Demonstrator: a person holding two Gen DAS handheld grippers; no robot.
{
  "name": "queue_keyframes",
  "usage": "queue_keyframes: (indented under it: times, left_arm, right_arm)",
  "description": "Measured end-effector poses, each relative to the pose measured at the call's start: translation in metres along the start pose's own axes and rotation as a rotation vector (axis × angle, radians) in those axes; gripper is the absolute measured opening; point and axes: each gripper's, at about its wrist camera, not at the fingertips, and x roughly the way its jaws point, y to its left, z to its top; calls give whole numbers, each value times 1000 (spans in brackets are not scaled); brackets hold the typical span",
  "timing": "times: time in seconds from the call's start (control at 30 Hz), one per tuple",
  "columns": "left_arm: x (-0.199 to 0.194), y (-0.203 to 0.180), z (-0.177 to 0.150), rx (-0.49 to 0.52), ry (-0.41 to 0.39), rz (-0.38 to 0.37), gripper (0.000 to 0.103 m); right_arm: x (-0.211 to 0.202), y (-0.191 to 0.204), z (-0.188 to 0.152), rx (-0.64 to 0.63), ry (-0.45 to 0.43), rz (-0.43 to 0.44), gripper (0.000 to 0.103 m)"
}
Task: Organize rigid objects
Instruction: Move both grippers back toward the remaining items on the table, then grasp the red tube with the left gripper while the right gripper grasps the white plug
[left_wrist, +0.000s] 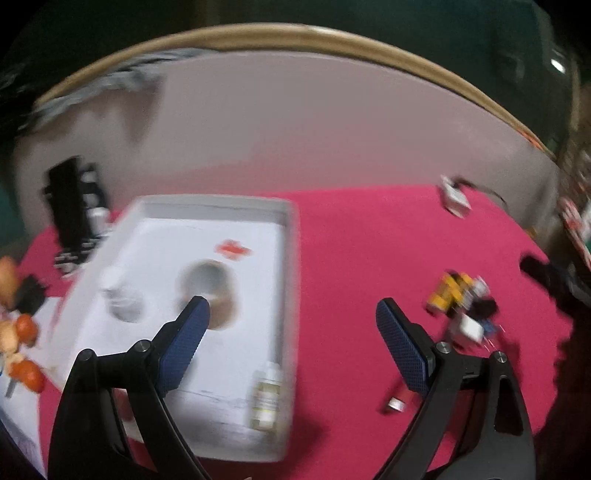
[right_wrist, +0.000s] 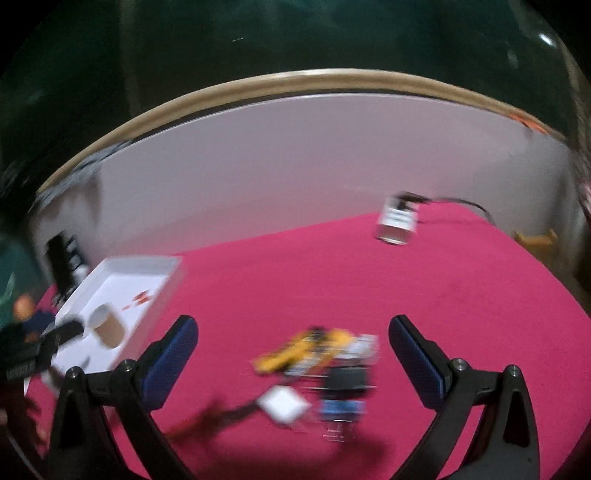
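Note:
A white tray (left_wrist: 290, 258) lies on the red cloth (left_wrist: 369, 240). In it are a brown paper cup (left_wrist: 210, 291) on its side, a small white cup (left_wrist: 122, 299) and a little bottle (left_wrist: 266, 398) in the near corner. My left gripper (left_wrist: 291, 310) is open and empty, its left finger over the tray and its right finger over the cloth. A blurred pile of small yellow, black, white and blue parts (right_wrist: 321, 358) lies between the fingers of my open, empty right gripper (right_wrist: 293, 325). The same pile (left_wrist: 458, 306) shows right of the left gripper. The tray (right_wrist: 171, 282) and cup (right_wrist: 107, 326) sit at the left.
A small metal cylinder (left_wrist: 397, 404) lies by the left gripper's right finger. A white box with a black cable (right_wrist: 397, 219) sits at the cloth's far edge. Black items (left_wrist: 74, 206) and orange toy pieces (left_wrist: 22, 332) stand left of the tray. The round table's wooden rim (right_wrist: 332, 79) curves behind.

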Motion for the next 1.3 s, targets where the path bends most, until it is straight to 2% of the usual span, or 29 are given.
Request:
queue_keyframes:
  times: [0.17,0.27,0.37,0.43,0.47,0.57,0.7,0.77,0.83,0.87,0.97,1.03,1.1,1.17,1.23,1.27,1.3]
  left_arm:
    - [25,-50,-18,134,107,-119,92]
    - [34,-71,-33,244,139,-113,92]
    - [36,-82,-44,325,160,-105,92]
    - [38,-85,-49,363,170,-98,89]
    - [39,-86,-52,377,177,-94,83]
    - [47,-87,-56,396,204,-93,74]
    - [58,-93,-59,442,228,-97,74]
    - [59,-95,-60,435,219,-107,74]
    - [61,-94,-59,421,221,-122,69]
    - [61,-93,-59,411,227,-143,62]
    - [59,-91,-62,406,224,-171,55]
    - [59,-92,-61,405,230,-198,45]
    - [58,-93,-61,401,237,-240,27]
    - [57,-95,-62,410,236,-250,21]
    - [55,-95,-63,411,232,-248,16]
    - [54,-94,-63,405,233,-247,12]
    - [54,-93,-63,395,234,-248,12]
  right_arm:
    - [-5,-49,-11,81,18,-56,103]
    - [-5,-65,-20,103,34,-54,103]
    - [-4,-75,-25,92,48,2,103]
    - [0,-69,-28,44,74,73,103]
    - [1,-63,-30,4,90,123,103]
    - [6,-33,-37,-117,118,199,103]
    - [13,7,-43,-303,126,285,101]
    - [18,18,-43,-347,135,335,95]
    - [29,25,-44,-366,179,357,71]
    - [36,27,-44,-375,205,354,65]
    - [47,31,-51,-411,254,354,59]
    - [51,36,-53,-437,279,369,54]
    - [53,40,-54,-455,288,361,52]
    - [60,42,-53,-457,308,362,47]
    - [62,44,-54,-465,322,379,27]
    - [61,45,-55,-473,323,383,27]
    - [58,47,-57,-490,320,375,26]
